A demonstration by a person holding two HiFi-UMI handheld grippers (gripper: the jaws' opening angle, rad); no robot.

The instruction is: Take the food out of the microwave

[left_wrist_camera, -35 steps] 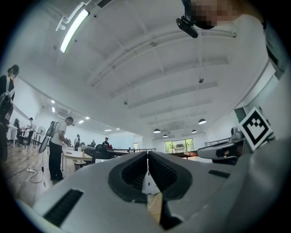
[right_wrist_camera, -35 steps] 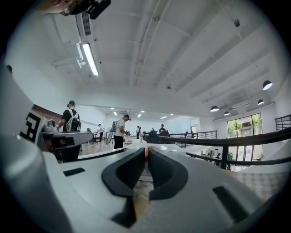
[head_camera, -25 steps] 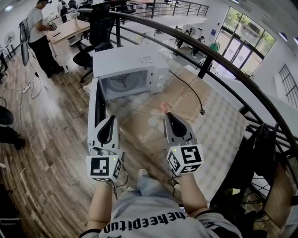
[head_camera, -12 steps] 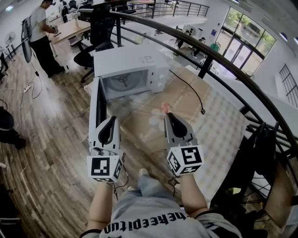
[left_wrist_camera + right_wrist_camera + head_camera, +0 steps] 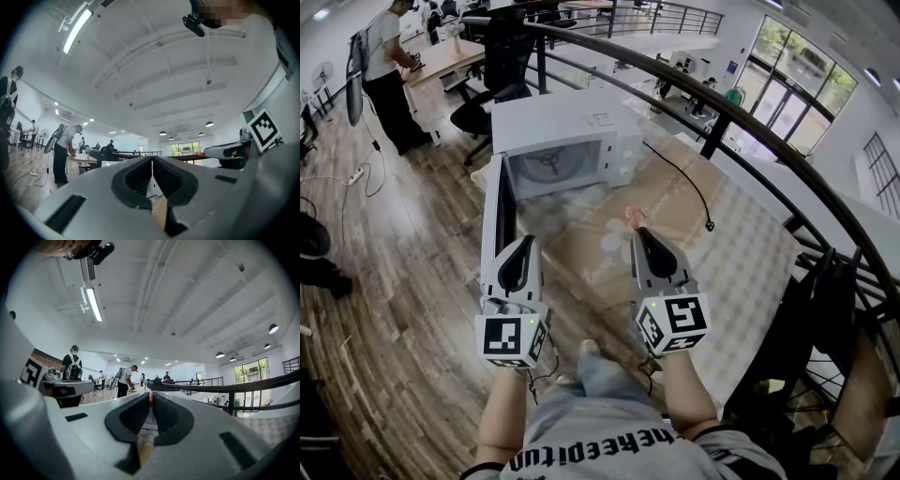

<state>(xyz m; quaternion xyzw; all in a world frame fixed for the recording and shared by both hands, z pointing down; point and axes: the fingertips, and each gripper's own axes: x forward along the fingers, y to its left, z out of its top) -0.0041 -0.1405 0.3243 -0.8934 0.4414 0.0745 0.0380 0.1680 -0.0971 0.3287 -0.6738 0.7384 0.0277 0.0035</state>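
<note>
The white microwave (image 5: 567, 122) stands at the far end of the brown table (image 5: 694, 225), its door (image 5: 494, 220) swung open to the left. Its cavity (image 5: 551, 167) shows only the turntable ring. My right gripper (image 5: 637, 232) hovers over the table in front of the microwave. It is shut, with a small pink-red piece of food (image 5: 628, 217) poking out at its tips; in the right gripper view the food (image 5: 151, 399) is a thin red sliver pinched between the pads. My left gripper (image 5: 525, 240) is shut and empty beside the open door.
A black power cord (image 5: 680, 183) trails across the table to the right. A black curved railing (image 5: 741, 122) runs behind the table. A person (image 5: 380, 66) stands at a desk far left, with office chairs (image 5: 492, 75) behind the microwave. Wooden floor lies to the left.
Both grippers stay where they were. Only the head view has drifted slightly.
</note>
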